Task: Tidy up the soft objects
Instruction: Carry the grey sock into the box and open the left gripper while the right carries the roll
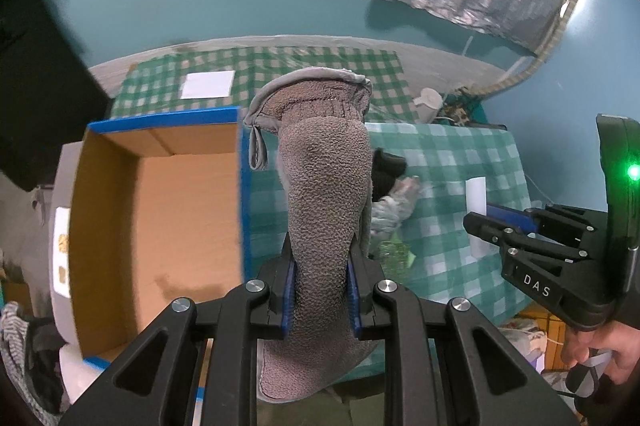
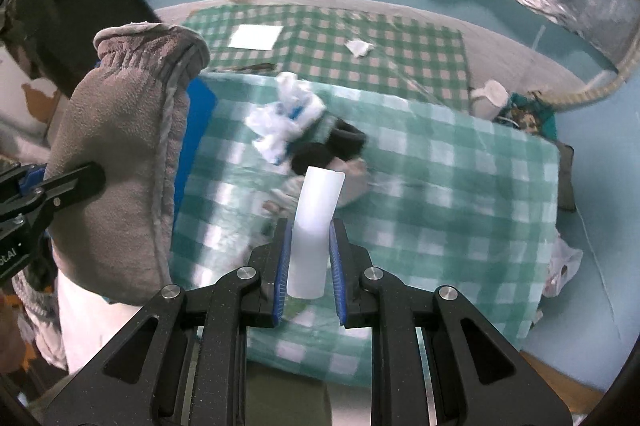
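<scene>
Much of what we see is partly hidden. In the left wrist view the grey fleece mitten [image 1: 324, 209] covers the middle of the green checked cloth [image 1: 448, 185], and behind it a dark object and some pale crumpled fabric are too blurred for us to name. The black mass at the upper left of both views is cut off by the lens edge, and we cannot tell what it is.

The checked cloth is our landmark. It lies over a raised surface, with a darker checked cloth [image 2: 360, 37] beyond it carrying 1 white paper square [image 2: 256, 36]. Teal walls rise behind, with a grey sheet hanging at the upper right. Just left of the checked cloth stands an open cardboard box [image 1: 160, 226] with blue-taped rims; its visible floor is bare. On the cloth's far half lies a crumpled white and blue plastic bag [image 2: 286, 115].

The left gripper [image 1: 322, 298] is clamped on the mitten, which stands up between its 2 blue pads at the cloth's left edge, beside the box wall. The right gripper [image 2: 308, 270] is closed on a white foam strip [image 2: 314, 222], held upright above the near middle of the cloth. A hand [image 1: 600, 354] grasps the right gripper's handle at the cloth's right side.
</scene>
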`<state>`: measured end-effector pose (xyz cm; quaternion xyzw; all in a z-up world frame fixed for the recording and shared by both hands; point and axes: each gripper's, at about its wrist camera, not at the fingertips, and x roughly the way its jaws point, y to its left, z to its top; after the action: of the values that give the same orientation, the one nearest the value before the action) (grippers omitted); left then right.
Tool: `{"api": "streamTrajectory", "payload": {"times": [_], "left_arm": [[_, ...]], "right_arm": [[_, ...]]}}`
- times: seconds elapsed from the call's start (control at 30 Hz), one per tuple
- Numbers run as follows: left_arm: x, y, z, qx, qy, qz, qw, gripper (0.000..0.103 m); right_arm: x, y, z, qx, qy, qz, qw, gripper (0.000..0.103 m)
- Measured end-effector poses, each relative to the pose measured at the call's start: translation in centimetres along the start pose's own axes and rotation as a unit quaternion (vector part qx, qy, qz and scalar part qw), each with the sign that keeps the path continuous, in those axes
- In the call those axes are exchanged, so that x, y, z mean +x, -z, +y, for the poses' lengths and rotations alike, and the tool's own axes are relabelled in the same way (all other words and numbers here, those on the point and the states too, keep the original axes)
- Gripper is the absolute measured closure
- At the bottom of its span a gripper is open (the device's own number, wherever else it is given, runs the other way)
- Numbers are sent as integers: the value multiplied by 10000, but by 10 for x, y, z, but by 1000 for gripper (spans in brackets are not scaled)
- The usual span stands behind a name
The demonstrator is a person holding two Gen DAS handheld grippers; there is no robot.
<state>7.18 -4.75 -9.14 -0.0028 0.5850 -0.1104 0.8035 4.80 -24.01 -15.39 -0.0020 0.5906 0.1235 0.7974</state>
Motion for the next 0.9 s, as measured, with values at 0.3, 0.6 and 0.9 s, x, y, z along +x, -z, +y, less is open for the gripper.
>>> {"api": "streamTrajectory", "payload": {"times": [0.3,0.6,0.9], "left_arm": [[-15,5,47,-387,-201,-67,9990,82],[-21,10,85,-630,-339,-52,9974,82],[-21,13,123,-873,-460,-18,9951,82]], "right_arm": [[3,-23,53,-462,-193,-18,9987,86],[11,-44,105,-856,-356,-1,9957,86],[22,-56,145,-1147,-460,123,9923,86]]}}
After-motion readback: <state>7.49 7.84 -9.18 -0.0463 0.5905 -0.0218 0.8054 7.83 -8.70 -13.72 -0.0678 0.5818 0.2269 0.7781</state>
